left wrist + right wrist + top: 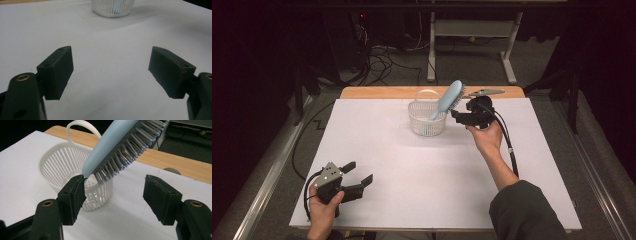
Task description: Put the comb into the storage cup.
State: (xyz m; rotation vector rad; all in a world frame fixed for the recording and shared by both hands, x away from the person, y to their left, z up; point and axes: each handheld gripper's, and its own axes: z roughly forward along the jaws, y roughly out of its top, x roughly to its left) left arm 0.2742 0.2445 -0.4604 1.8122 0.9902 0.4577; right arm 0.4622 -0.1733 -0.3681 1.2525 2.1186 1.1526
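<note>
A light-blue hairbrush (449, 97) (112, 145) stands handle-down in a white slatted basket (414, 112) (57, 162) at the far middle of the white mat. Its bristled head leans out over the rim to the right. My right gripper (455, 114) (116, 192) is open just right of the basket. The brush's bristles hang above the gap, close to one jaw; whether they touch I cannot tell. My left gripper (359, 172) (112, 67) is open near the front left corner, holding nothing and pointed toward the basket (112, 8).
The white mat (437, 175) covers a wooden table whose bare edge (377, 92) shows at the far side. The person's right forearm (502, 170) crosses the mat's right half. Beyond the table are a desk frame (472, 30) and floor cables (377, 60).
</note>
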